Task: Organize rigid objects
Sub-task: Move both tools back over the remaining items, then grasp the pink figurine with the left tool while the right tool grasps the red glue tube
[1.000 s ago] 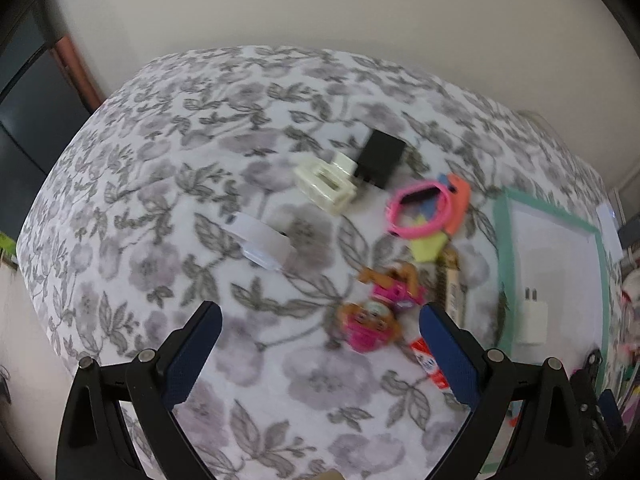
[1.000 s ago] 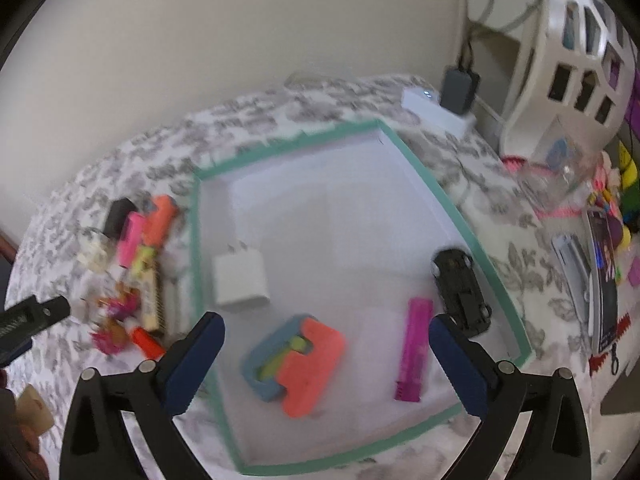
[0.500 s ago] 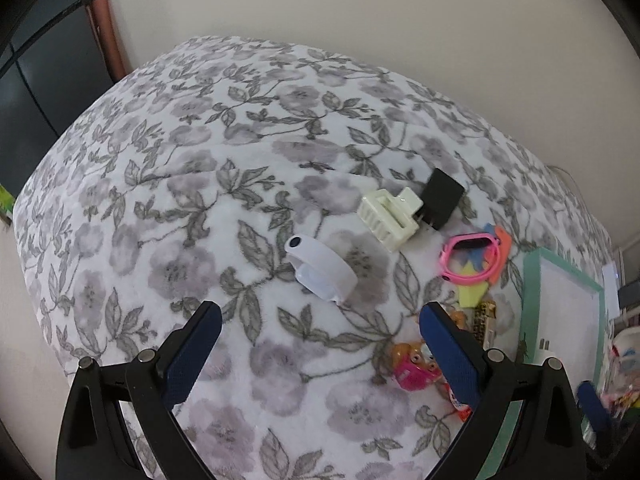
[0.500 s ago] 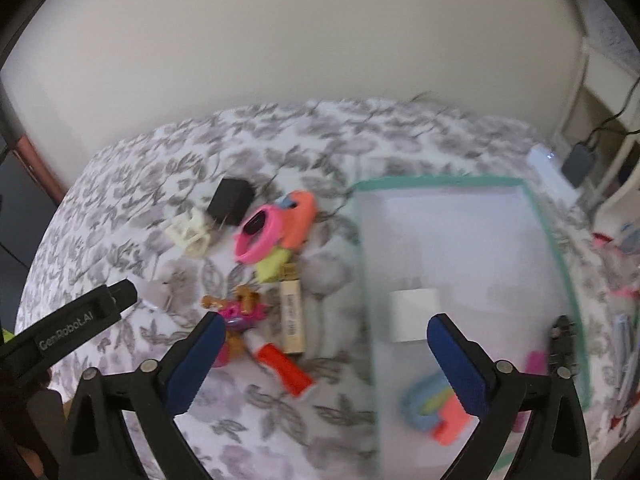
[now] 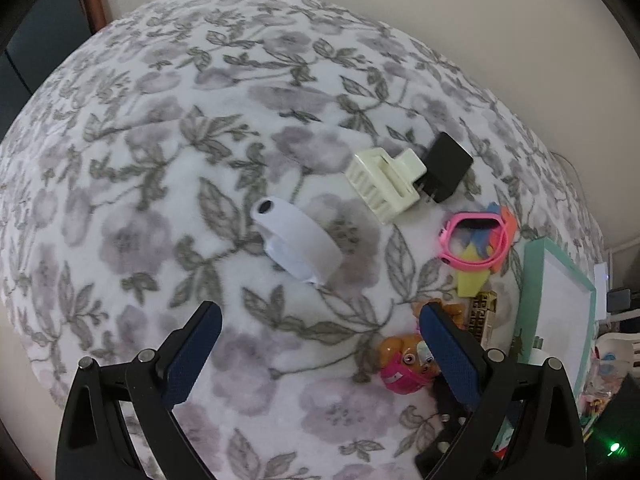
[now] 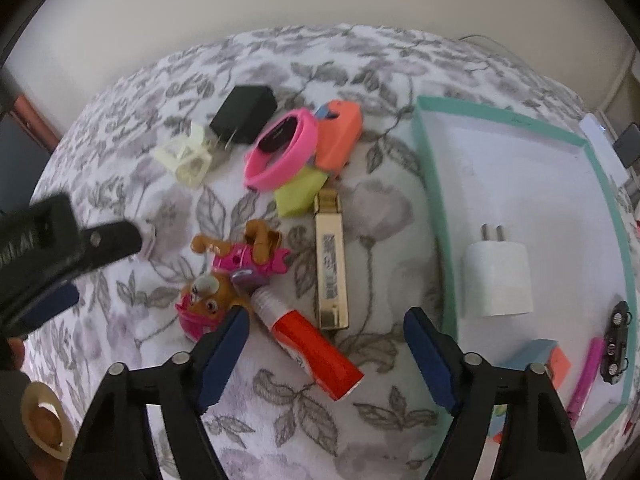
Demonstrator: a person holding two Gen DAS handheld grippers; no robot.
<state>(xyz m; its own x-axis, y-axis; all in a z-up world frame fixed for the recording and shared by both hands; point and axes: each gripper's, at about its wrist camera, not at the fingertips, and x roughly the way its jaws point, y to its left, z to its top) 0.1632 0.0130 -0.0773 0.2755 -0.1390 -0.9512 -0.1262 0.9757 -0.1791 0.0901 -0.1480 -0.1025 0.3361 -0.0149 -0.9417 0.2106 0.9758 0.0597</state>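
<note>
Right claw (image 6: 326, 334) closing around a red glue stick (image 6: 310, 350), pads not touching; left claw (image 5: 318, 322) wide open, empty, near a white band (image 5: 298, 242).

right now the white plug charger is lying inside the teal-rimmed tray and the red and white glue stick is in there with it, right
Not quite. The white plug charger does lie inside the teal-rimmed tray, but the red and white glue stick is not in it: it lies on the floral cloth outside the tray, beside the gold rectangular lighter. The right wrist view shows this.
</note>
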